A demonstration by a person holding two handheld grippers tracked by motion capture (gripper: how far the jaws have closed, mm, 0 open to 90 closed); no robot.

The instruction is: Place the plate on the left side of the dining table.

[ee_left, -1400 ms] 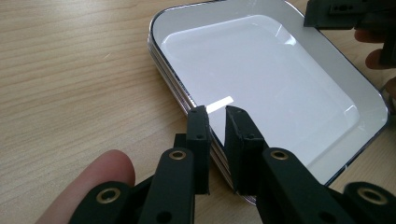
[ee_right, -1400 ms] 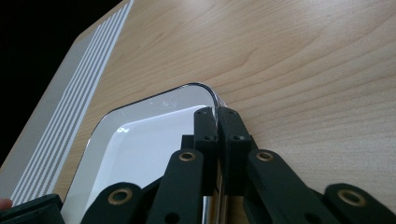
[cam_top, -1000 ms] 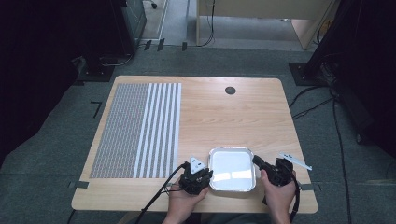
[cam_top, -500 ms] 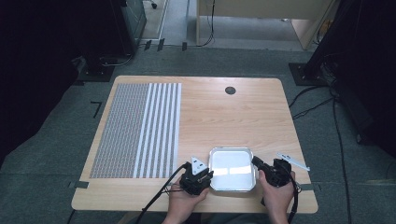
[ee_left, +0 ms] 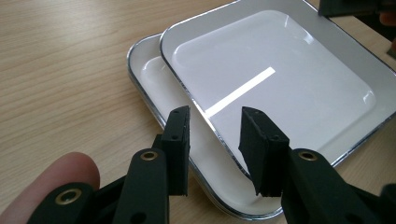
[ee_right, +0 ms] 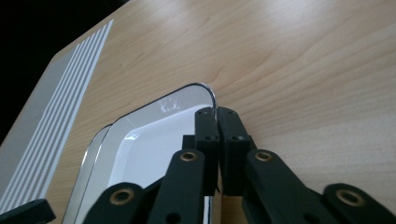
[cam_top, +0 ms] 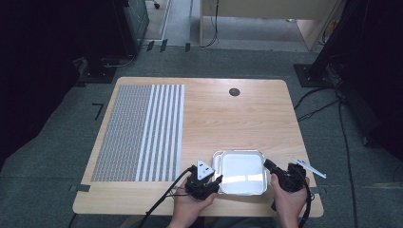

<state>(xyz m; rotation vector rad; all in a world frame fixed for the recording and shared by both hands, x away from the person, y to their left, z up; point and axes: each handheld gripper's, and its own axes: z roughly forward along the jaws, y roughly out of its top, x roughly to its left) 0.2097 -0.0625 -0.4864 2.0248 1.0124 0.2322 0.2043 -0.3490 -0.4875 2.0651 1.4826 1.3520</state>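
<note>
Two white trays with chrome rims lie stacked and offset near the table's front edge. The upper tray [cam_top: 241, 170] [ee_left: 280, 79] [ee_right: 154, 135] sits skewed on the lower tray [ee_left: 152, 77] [ee_right: 93, 149]. My left gripper [cam_top: 216, 182] [ee_left: 215, 135] is at the trays' left side. Its jaws have just been opening and stand apart astride the upper tray's rim, not pressing it. My right gripper [cam_top: 267, 165] [ee_right: 216, 114] pinches the upper tray's right rim between nearly closed jaws, which have just begun opening.
A grey striped mat [cam_top: 140, 133] covers the left part of the wooden table [cam_top: 237, 118]. A black round grommet [cam_top: 234, 91] sits at the back. A thin white tool [cam_top: 309, 167] lies by the right edge. Cables run over the floor at the right.
Both hands have stayed at the trays' two sides. The trays have barely shifted.
</note>
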